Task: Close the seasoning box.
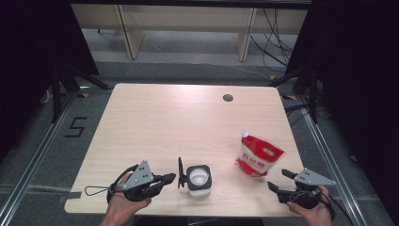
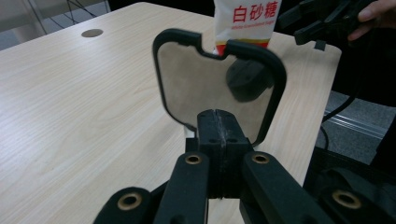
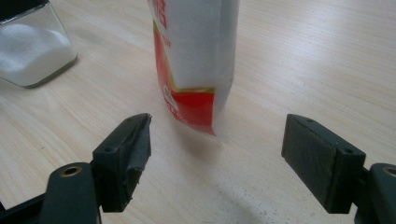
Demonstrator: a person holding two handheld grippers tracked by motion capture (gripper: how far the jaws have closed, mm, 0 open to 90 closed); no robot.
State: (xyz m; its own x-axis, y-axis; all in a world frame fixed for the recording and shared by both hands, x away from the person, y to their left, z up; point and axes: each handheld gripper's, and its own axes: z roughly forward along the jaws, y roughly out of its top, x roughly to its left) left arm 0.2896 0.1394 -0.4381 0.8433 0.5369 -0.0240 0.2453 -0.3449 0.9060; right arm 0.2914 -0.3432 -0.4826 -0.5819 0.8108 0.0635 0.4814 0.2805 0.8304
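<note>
wooden table (image 1: 155, 117), left gripper (image 2: 218, 135) pinching lid (image 2: 205, 88)

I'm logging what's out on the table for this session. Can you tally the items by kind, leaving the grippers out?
Glass jar with white powder: 1
Jar lid, held upright in the left gripper: 1
Red and white sugar pouch: 1
Total: 3
</note>
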